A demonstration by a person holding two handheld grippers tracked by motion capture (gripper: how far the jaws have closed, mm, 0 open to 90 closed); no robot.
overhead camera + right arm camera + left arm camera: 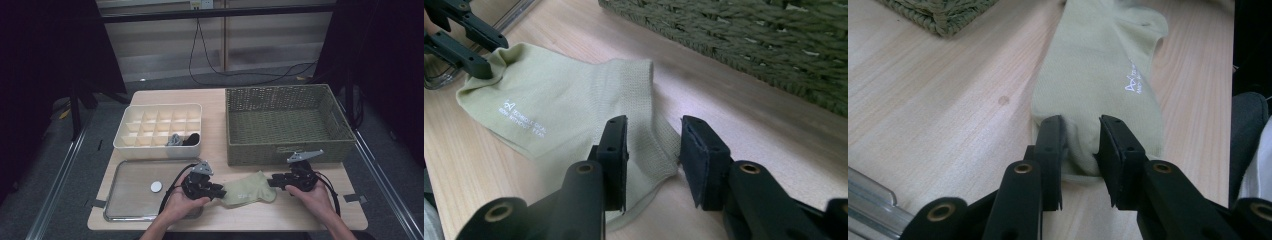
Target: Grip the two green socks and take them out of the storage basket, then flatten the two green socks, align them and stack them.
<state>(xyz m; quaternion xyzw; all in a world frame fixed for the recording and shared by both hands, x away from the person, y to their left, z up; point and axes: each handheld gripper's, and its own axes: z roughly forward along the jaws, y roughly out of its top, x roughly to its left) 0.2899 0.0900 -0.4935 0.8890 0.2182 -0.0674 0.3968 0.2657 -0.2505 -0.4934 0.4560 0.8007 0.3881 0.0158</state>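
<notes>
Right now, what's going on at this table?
A person is working a pale green sock that lies flat on the wooden table in front of a woven green basket. The left gripper pinches one end of it. The right gripper is open, its jaws straddling the other end. Behind sit a cream divided box holding two rolled items and a metal tray.

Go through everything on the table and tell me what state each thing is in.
Sock: flat on the table, pinched at one end.
Left tongs: shut on the sock.
Right tongs: open, straddling the sock's other end.
Basket: empty.
Divider box: two rolled socks inside, other cells empty.
Tray: holds one white disc.
</notes>
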